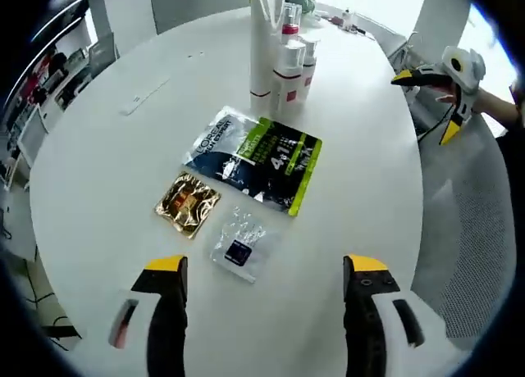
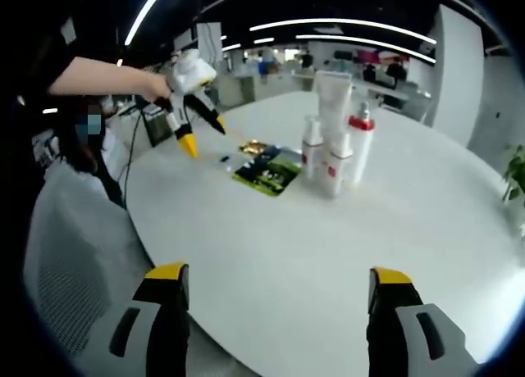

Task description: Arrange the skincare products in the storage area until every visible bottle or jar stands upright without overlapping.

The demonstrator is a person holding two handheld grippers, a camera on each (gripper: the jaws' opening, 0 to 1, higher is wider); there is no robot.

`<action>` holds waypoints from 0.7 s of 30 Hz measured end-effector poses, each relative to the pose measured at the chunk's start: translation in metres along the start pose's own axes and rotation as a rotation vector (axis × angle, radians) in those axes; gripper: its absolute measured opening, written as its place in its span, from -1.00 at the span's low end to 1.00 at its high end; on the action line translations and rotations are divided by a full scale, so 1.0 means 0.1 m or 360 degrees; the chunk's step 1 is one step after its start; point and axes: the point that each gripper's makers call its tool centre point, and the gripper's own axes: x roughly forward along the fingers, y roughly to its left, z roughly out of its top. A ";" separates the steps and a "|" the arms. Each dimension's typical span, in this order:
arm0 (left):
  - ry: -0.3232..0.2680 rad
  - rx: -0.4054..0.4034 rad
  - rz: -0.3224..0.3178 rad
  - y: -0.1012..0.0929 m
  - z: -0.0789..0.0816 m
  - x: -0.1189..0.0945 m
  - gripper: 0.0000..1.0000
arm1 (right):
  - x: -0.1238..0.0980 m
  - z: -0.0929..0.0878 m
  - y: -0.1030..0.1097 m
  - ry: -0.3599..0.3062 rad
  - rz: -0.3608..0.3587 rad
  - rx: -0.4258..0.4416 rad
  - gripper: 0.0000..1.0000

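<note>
On the round white table (image 1: 98, 188), four bottles (image 1: 279, 57) stand upright in a tight cluster at the far side; nearer lie a green-black packet (image 1: 254, 160), a gold sachet (image 1: 187, 203) and a clear sachet (image 1: 239, 246). Left gripper (image 1: 267, 270) and right gripper (image 2: 279, 279) both hang spread, holding nothing. Reaching into the cluster could topple neighbours

White bench (image 1: 98, 180). Ahead of left gripper (image 1: 267, 266), black with yellow tips: blue-black sachet with lime-green band (image 1: 254, 157), crinkled gold packet (image 1: 187, 203), clear packet with dark label (image 1: 238, 246). Beyond, white bottles (image 1: 283, 61) with red caps and bands. Right gripper (image 2: 279, 274) likewise yellow-tipped.
</note>
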 end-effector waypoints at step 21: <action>-0.0593 -0.0469 0.0239 -0.75 -0.09 -0.58 0.98 | -0.07 0.12 -0.04 -0.0118 -0.0013 0.0063 0.87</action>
